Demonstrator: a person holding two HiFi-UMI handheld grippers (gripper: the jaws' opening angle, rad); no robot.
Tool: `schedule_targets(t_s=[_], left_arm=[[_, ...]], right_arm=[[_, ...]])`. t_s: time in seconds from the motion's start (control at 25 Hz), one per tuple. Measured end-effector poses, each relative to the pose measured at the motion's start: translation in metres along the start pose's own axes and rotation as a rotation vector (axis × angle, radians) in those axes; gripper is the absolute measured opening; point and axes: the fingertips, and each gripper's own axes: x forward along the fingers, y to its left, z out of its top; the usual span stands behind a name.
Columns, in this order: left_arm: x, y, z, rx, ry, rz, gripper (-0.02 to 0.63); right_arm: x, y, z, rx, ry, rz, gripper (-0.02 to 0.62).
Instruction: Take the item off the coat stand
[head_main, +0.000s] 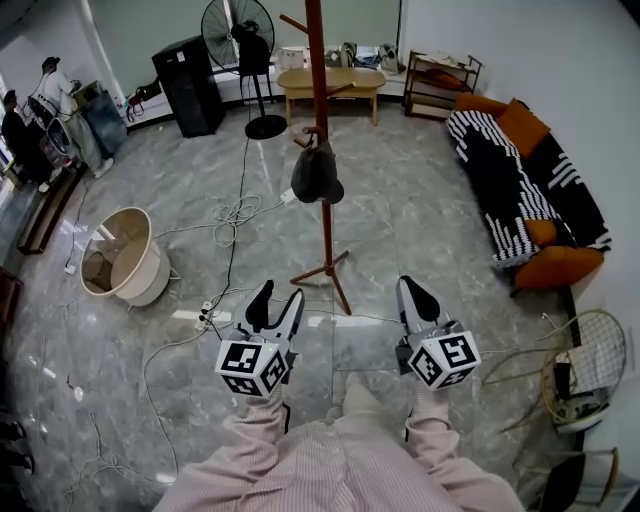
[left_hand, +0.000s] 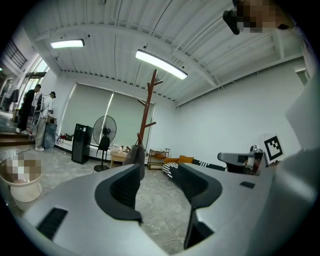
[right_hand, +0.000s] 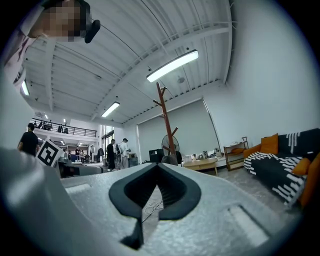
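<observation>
Left tongs: the left tongs (head_main: 277, 298) are held low over the grey marbled floor (head_main: 420, 200), jaws spread wide apart – nothing is caught between them (left_hand: 159, 172).
Right tongs: the right tongs (head_main: 412, 290) are held beside the left, jaw tips brought together and empty (right_hand: 158, 167).
Item: a dark grey hat (head_main: 317, 175) is hung on a low peg of the stand, against the pole; it is well apart from both tongs and is touched by neither. In the left gripper view it is seen just past the left jaw (left_hand: 135, 155).
Stand: a reddish-brown wooden coat stand (head_main: 320, 120) is stood upright on splayed feet – ahead of the tongs, between their lines of sight.
Surroundings: a white round basket (head_main: 125, 255) is set to the left, a black pedestal fan (head_main: 240, 40) behind the stand, a light wooden bench (head_main: 330, 82) by the far wall, and a sofa with a black-and-white striped throw (head_main: 520, 180) along the right wall.
Cables: white leads (head_main: 235, 215) are strewn over the floor left of the stand.
</observation>
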Motion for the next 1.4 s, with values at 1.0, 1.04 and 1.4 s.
schedule_targets(t_s=[1.0, 1.04, 1.4], left_arm=[[0.187, 0.099, 0.05, -0.029, -0.007, 0.117, 0.221], [0.196, 0.102, 0.052, -0.028, -0.008, 0.119, 0.221], [0.263, 0.126, 0.06, -0.024, -0.005, 0.131, 0.221]], right_arm=[[0.226, -0.104, 0.035, 0.027, 0.008, 0.142, 0.005], [0.234, -0.11, 0.037, 0.028, 0.005, 0.142, 0.005], [0.293, -0.148, 0.046, 0.022, -0.003, 0.168, 0.005]])
